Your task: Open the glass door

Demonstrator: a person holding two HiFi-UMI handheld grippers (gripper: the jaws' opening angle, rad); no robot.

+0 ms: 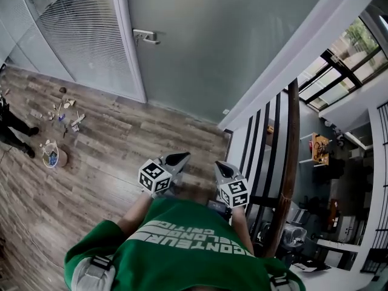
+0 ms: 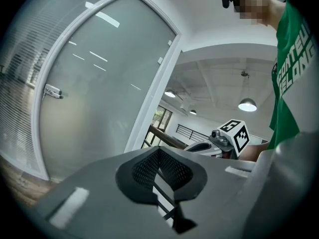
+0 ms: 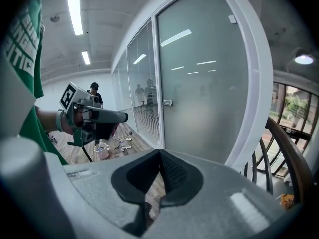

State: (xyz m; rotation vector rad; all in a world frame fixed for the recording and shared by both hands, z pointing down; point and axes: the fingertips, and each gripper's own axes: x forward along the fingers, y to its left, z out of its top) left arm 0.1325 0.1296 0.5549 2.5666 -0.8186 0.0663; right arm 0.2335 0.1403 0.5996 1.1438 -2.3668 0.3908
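The frosted glass door (image 1: 224, 47) stands closed in its white frame, straight ahead across the wooden floor. Its metal handle (image 1: 147, 37) sits at the door's left edge and also shows as the handle (image 2: 52, 91) and the handle (image 3: 168, 102) in the two gripper views. My left gripper (image 1: 182, 157) and right gripper (image 1: 219, 164) are held side by side in front of my chest, well short of the door. Both are shut with nothing between the jaws, as the left gripper (image 2: 158, 151) and right gripper (image 3: 159, 154) show up close.
A black railing with a wooden handrail (image 1: 290, 162) guards a stairwell close on the right. Left of the door runs a glass wall with blinds (image 1: 79, 23). Small clutter (image 1: 63, 117) and a bucket (image 1: 53, 156) lie on the floor at left, near a person's legs (image 1: 13, 129).
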